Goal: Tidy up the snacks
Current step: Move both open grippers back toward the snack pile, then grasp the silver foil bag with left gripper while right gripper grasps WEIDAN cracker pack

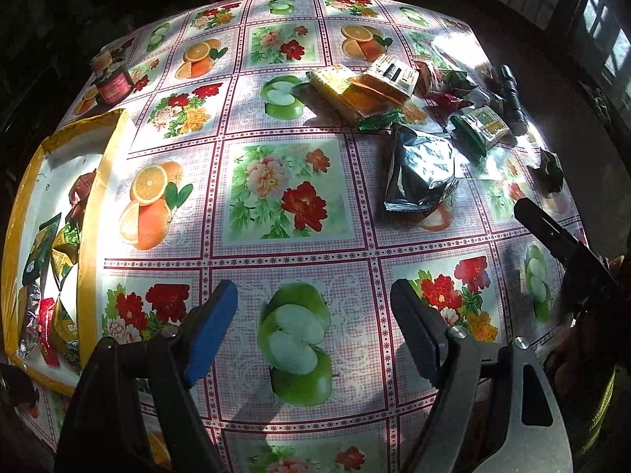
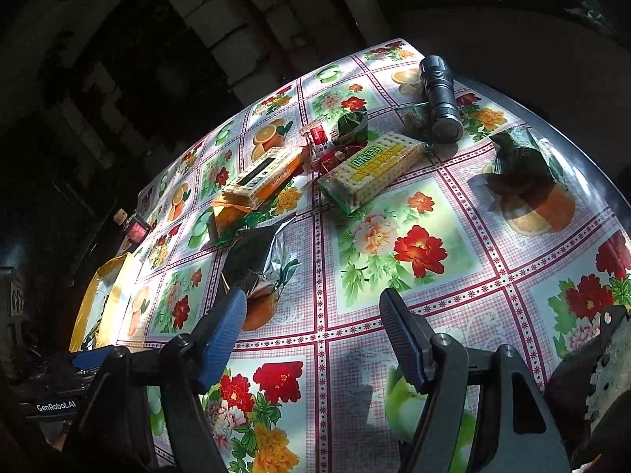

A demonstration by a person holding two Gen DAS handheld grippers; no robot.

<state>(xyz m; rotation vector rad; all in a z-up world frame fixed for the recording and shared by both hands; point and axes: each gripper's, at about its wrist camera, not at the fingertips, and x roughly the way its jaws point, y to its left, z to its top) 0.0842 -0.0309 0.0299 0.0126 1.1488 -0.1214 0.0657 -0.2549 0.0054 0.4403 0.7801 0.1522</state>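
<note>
Loose snacks lie on a fruit-and-flower tablecloth (image 1: pixel 276 268): a silver foil bag (image 1: pixel 420 173) (image 2: pixel 256 256), an orange cracker pack (image 1: pixel 378 86) (image 2: pixel 256 185), a green cracker pack (image 2: pixel 370 173) (image 1: pixel 479 128), and small red and green wrappers (image 2: pixel 347 126). A yellow-rimmed box (image 1: pixel 94 205) at the left holds several snack packets (image 1: pixel 51 260). My left gripper (image 1: pixel 311 303) is open and empty above the cloth near its front. My right gripper (image 2: pixel 311 319) is open and empty, its left finger close to the foil bag.
A black flashlight (image 2: pixel 439 94) (image 1: pixel 510 98) lies at the far right by the snacks. A dark red jar (image 1: pixel 112 82) (image 2: pixel 134 230) stands at the far left. A dark green wrapper (image 2: pixel 520 157) lies near the right table edge (image 2: pixel 591 157).
</note>
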